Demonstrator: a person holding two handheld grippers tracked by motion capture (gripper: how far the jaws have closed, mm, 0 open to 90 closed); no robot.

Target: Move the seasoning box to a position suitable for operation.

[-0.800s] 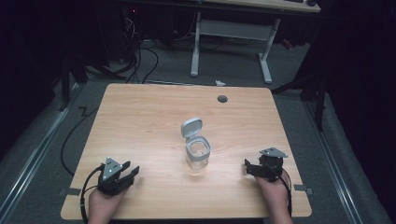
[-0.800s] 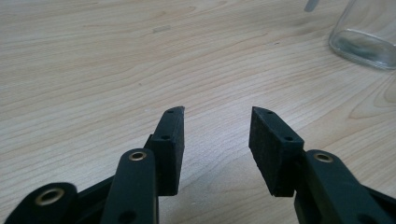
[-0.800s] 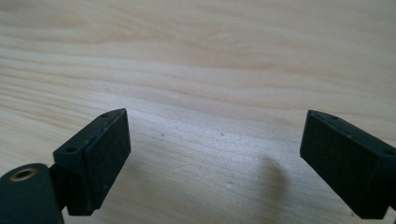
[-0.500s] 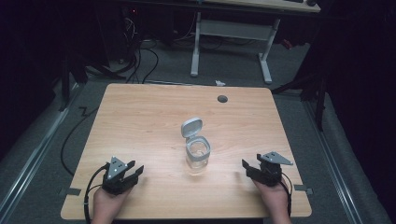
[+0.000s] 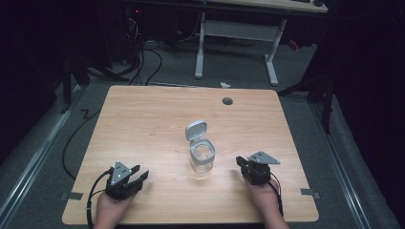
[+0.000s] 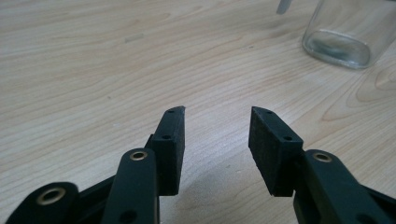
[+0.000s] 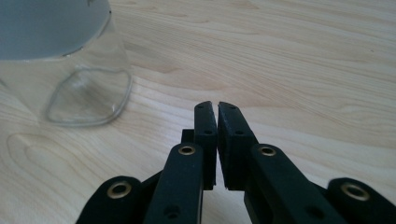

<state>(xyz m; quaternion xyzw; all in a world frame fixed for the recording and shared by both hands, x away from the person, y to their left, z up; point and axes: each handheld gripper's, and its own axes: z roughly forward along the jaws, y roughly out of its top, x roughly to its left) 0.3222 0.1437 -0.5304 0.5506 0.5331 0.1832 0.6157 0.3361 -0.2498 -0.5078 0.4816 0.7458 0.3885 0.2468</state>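
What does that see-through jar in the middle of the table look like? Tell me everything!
The jar looks like clear glass, with rounded corners and a thick base. It seems empty. Around its mouth sits a grey collar, and a grey flip lid stands open, tipped up behind it. The jar stands upright near the middle of the wooden table, a little toward the person. Nothing touches it but the table: the left tool waits off to one side with jaws apart, the right tool on the other side with jaws together.

Showing pale, matt wood grain on the table (image 5: 143, 119); gleaming as clear, glossy glass in the jar (image 5: 202, 161) under its smooth grey plastic lid (image 5: 196, 130); looking matt, black, slightly rough on the 2 gripper pads (image 6: 268, 144).
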